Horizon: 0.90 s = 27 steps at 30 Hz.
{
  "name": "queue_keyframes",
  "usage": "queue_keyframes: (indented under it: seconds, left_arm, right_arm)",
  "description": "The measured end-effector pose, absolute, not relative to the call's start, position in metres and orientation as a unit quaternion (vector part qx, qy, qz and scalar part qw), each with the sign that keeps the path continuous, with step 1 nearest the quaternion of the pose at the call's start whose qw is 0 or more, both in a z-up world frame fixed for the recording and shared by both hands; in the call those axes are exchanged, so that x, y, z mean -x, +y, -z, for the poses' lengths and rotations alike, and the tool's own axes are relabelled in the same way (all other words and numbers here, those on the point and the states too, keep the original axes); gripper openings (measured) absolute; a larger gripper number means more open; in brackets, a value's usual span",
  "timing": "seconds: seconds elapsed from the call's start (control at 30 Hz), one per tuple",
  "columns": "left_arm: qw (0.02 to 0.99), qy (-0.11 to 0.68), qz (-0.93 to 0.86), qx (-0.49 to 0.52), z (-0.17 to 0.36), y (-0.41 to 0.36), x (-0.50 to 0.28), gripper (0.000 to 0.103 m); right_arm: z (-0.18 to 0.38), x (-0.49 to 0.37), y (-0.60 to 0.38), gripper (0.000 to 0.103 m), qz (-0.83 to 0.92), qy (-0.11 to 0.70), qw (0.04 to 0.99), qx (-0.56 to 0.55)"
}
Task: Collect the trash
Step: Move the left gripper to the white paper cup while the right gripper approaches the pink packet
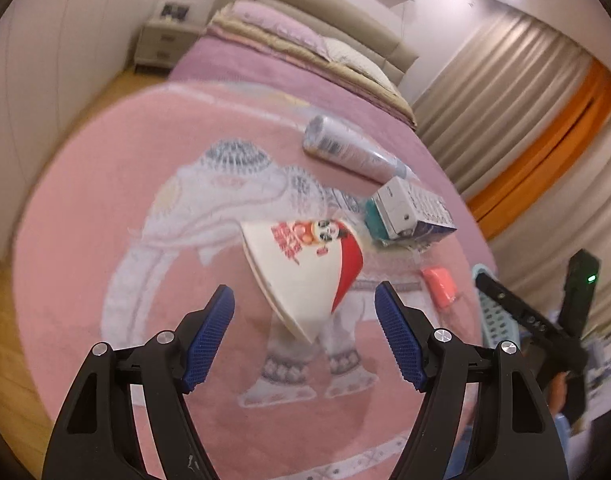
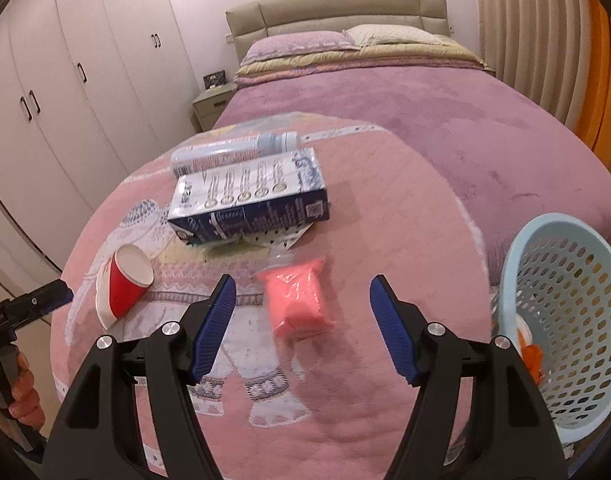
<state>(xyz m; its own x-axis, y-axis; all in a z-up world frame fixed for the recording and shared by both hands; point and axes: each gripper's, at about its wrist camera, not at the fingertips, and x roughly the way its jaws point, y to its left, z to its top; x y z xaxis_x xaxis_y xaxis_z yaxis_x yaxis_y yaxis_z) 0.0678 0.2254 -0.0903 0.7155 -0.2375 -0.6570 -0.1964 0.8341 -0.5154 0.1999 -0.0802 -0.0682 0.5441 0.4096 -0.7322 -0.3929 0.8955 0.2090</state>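
Observation:
A red and white paper cup [image 1: 301, 268] lies on its side on the pink elephant blanket [image 1: 105, 208]; it also shows in the right wrist view [image 2: 123, 286]. My left gripper [image 1: 305, 312] is open, its fingers either side of the cup, not touching. A pink plastic packet [image 2: 299, 298] lies between the open fingers of my right gripper [image 2: 303, 300], slightly ahead. A blue and white carton [image 2: 249, 200] and a spray can [image 2: 233, 152] lie farther back. The packet [image 1: 439, 286], carton [image 1: 415, 208] and can [image 1: 345, 146] also show in the left wrist view.
A light blue perforated basket [image 2: 565, 320] stands at the right with orange scraps inside. A bed with purple cover [image 2: 425, 112], pillows and headboard lies behind. Wardrobe doors [image 2: 65, 92] stand left, curtains [image 1: 525, 112] right, a nightstand [image 2: 211, 106] by the bed.

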Motion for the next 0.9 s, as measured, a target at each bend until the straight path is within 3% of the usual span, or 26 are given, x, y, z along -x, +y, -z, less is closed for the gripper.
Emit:
queue_keyframes:
  seconds: [0.3, 0.6, 0.77, 0.9]
  left_arm:
    - [0.869, 0.395, 0.018, 0.297, 0.107, 0.222, -0.085, 0.069]
    - [0.878, 0.353, 0.075, 0.314, 0.097, 0.207, -0.091, 0.051]
    - [0.888, 0.354, 0.08, 0.282, 0.088, 0.187, -0.106, 0.031]
    - [0.898, 0.356, 0.067, 0.25, 0.084, 0.179, -0.108, 0.029]
  right_arm:
    - [0.081, -0.201, -0.077, 0.066, -0.228, 0.434, 0.872, -0.01]
    - [0.088, -0.205, -0.08, 0.066, -0.236, 0.449, 0.862, -0.017]
    - [0.092, -0.202, -0.074, 0.066, -0.243, 0.454, 0.857, -0.012]
    - [0.092, -0.2, -0.074, 0.066, -0.245, 0.454, 0.857, -0.009]
